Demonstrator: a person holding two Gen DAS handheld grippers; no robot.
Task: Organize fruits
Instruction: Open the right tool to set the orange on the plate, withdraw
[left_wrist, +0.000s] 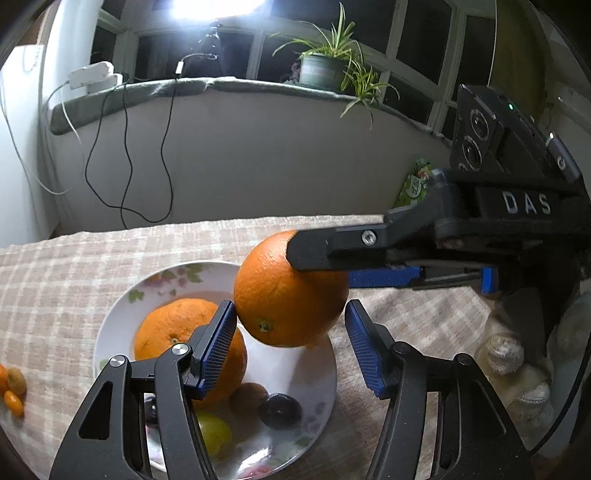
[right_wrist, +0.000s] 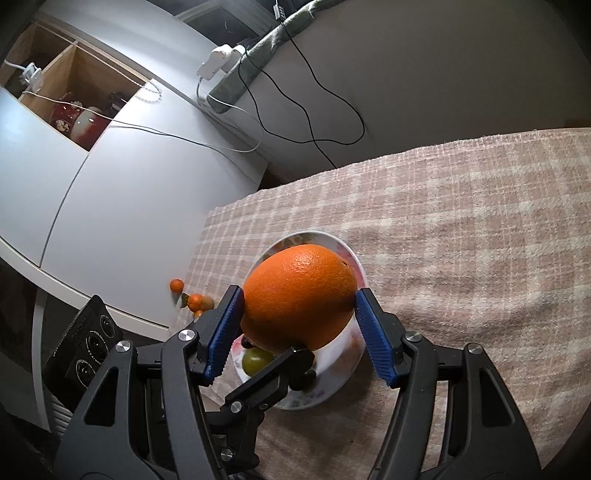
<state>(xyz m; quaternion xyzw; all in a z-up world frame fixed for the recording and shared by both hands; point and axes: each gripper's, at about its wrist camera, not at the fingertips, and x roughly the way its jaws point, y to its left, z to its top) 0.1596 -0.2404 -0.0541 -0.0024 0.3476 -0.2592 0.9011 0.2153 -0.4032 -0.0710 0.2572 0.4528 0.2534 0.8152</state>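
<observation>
My right gripper (right_wrist: 300, 325) is shut on a large orange (right_wrist: 301, 295) and holds it above a white floral plate (right_wrist: 340, 384). In the left wrist view the same orange (left_wrist: 288, 291) hangs over the plate's (left_wrist: 114, 317) right side, gripped by the right gripper (left_wrist: 317, 266) coming from the right. My left gripper (left_wrist: 291, 343) is open just below the orange, its pads either side of it. On the plate lie a second orange (left_wrist: 173, 328), a kiwi (left_wrist: 249, 398), a dark plum (left_wrist: 279, 410) and a green fruit (left_wrist: 214, 432).
Small kumquats (left_wrist: 13, 387) lie on the checked tablecloth (left_wrist: 55, 288) left of the plate, also seen in the right wrist view (right_wrist: 194, 301). Glass jars (left_wrist: 502, 354) stand at the right. A wall, cables and a potted plant (left_wrist: 325, 66) are behind the table.
</observation>
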